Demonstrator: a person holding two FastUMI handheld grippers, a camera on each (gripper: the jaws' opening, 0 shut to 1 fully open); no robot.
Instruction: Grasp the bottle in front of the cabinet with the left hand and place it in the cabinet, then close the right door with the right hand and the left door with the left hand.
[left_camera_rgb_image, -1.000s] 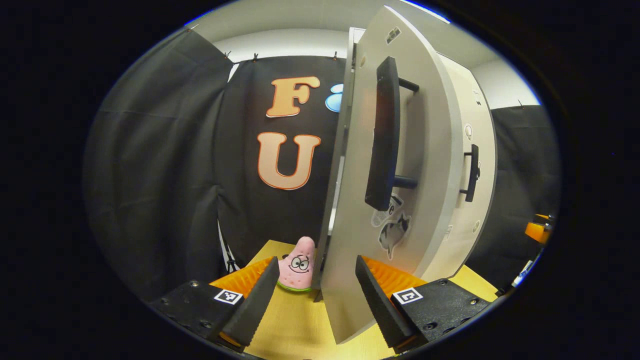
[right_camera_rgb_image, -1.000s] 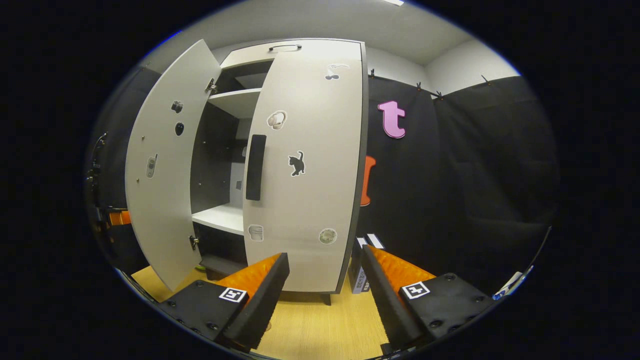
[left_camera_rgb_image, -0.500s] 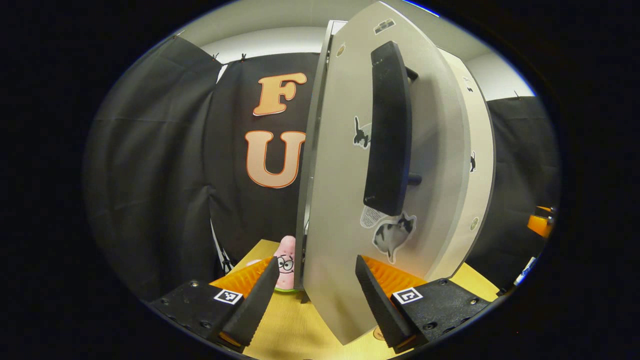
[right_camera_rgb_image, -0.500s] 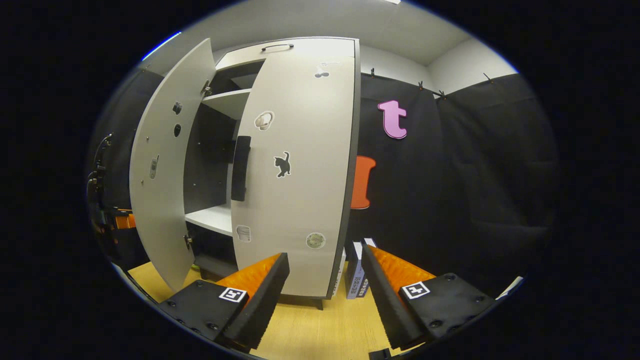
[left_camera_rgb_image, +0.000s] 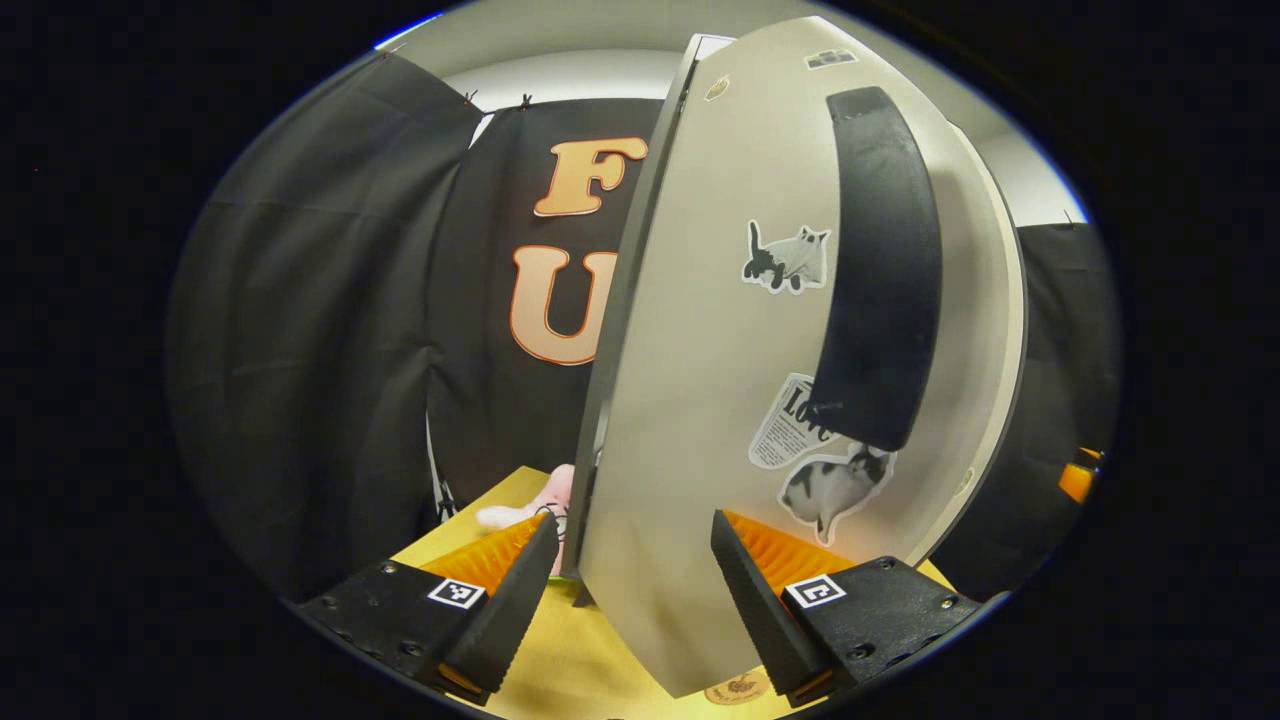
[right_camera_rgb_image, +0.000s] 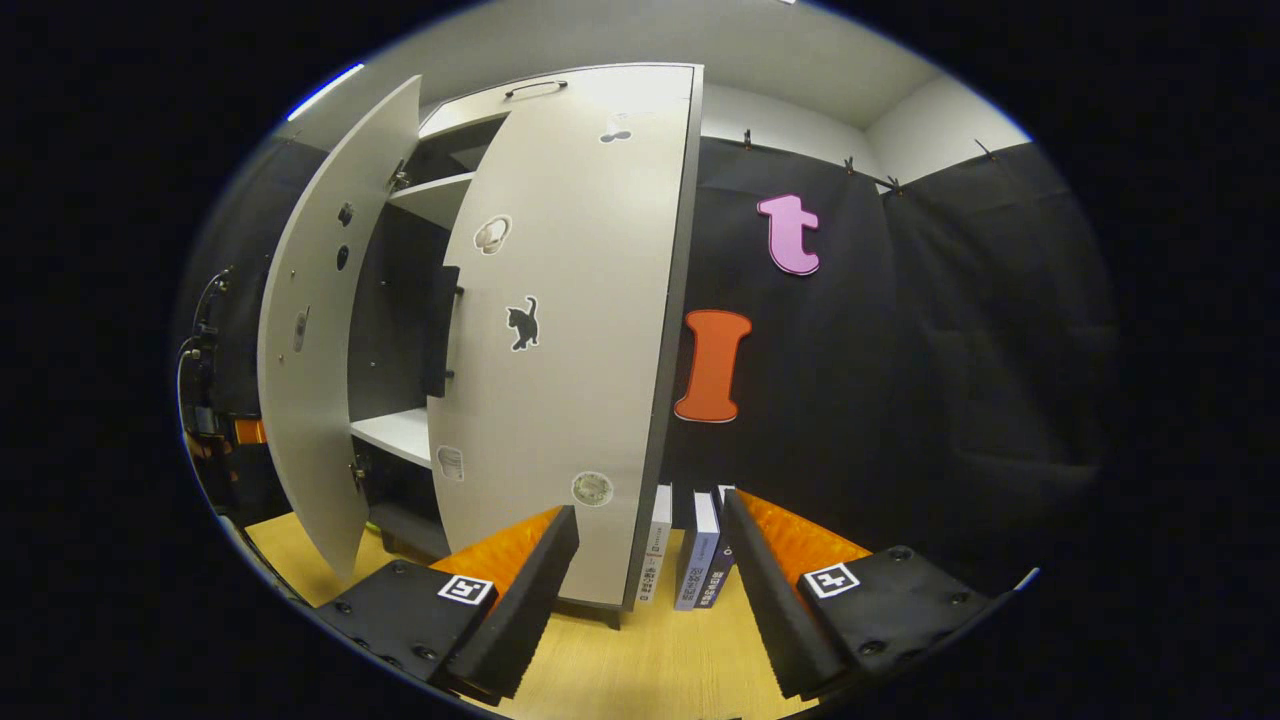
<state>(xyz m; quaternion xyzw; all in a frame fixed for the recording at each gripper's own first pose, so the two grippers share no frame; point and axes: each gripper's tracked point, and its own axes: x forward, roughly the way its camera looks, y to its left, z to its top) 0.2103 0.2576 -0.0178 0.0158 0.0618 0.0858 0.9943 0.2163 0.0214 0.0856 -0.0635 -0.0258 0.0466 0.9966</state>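
In the left gripper view the cabinet's left door (left_camera_rgb_image: 720, 400) is close in front, with a long black handle (left_camera_rgb_image: 880, 270) and cat stickers on its face. My left gripper (left_camera_rgb_image: 630, 590) is open, and the door's lower edge sits between its spread fingers. In the right gripper view the pale cabinet (right_camera_rgb_image: 560, 90) has its right door (right_camera_rgb_image: 570, 330) lying against the front. The left door (right_camera_rgb_image: 305, 340) stands ajar, leaving a gap that shows a white shelf (right_camera_rgb_image: 395, 435). My right gripper (right_camera_rgb_image: 650, 590) is open and holds nothing, a little way from the right door.
A pink plush toy (left_camera_rgb_image: 540, 505) sits on the wooden table (left_camera_rgb_image: 590, 660) behind the left door. A few books (right_camera_rgb_image: 690, 545) stand upright right of the cabinet. A round disc (left_camera_rgb_image: 735, 688) lies on the table under the door. Black cloth walls surround the booth.
The left door has swung further toward the cabinet, narrowing the gap, with my left gripper following it. The right gripper has drifted right, bringing the books into view.
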